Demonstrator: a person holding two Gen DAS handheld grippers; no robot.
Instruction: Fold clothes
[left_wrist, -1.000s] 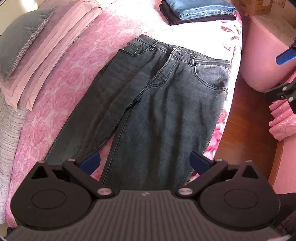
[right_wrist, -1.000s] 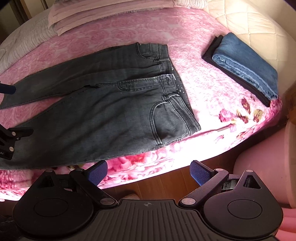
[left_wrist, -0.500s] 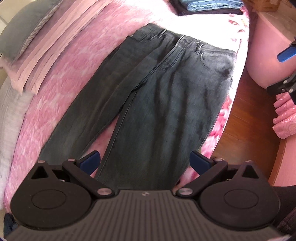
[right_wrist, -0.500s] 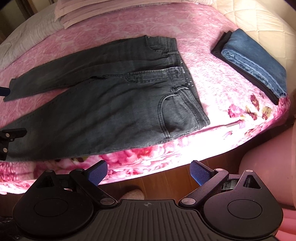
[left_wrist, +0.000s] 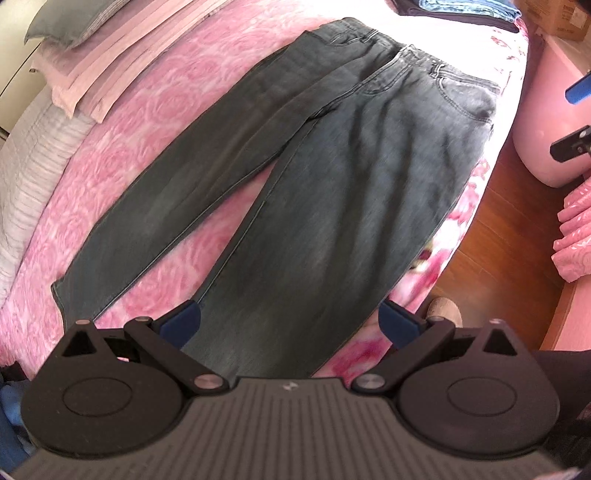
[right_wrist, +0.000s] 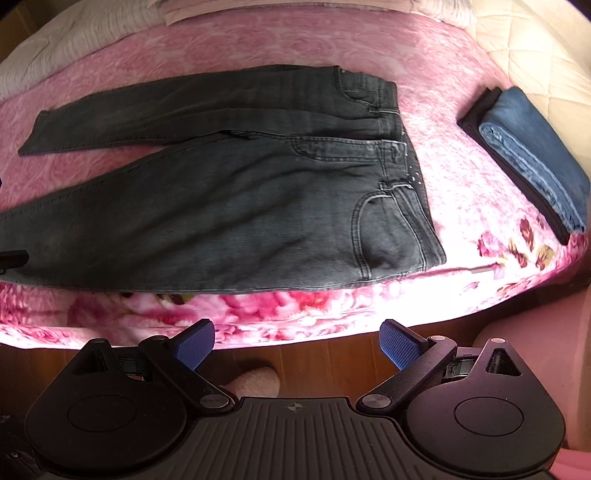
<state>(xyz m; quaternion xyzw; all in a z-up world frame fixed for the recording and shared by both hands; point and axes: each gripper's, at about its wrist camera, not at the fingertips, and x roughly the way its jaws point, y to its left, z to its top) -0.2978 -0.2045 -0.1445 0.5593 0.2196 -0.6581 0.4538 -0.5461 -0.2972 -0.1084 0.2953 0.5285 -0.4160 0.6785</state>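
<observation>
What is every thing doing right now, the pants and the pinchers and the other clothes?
Dark jeans: unfolded, spread flat on the bed, legs apart.
Blue jeans: folded, lying on a folded black garment.
Left gripper: open, holding nothing, over the nearer leg's cuff end.
Right gripper: open, holding nothing, off the bed's edge.
Pink blanket: spread over the bed.

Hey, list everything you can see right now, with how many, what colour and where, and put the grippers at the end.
dark jeans: one, charcoal grey, spread flat on the bed, legs apart
folded clothes: one stack, blue denim over black, beyond the jeans' waistband
bed cover: one, pink rose print, under everything
pillows: a stack, grey on pale pink, at the bed's head
floor: brown wood, beside the bed
left hand-held gripper: one, black with blue pads, open over a jeans leg
right hand-held gripper: one, same colours, open at the bed's edge
</observation>
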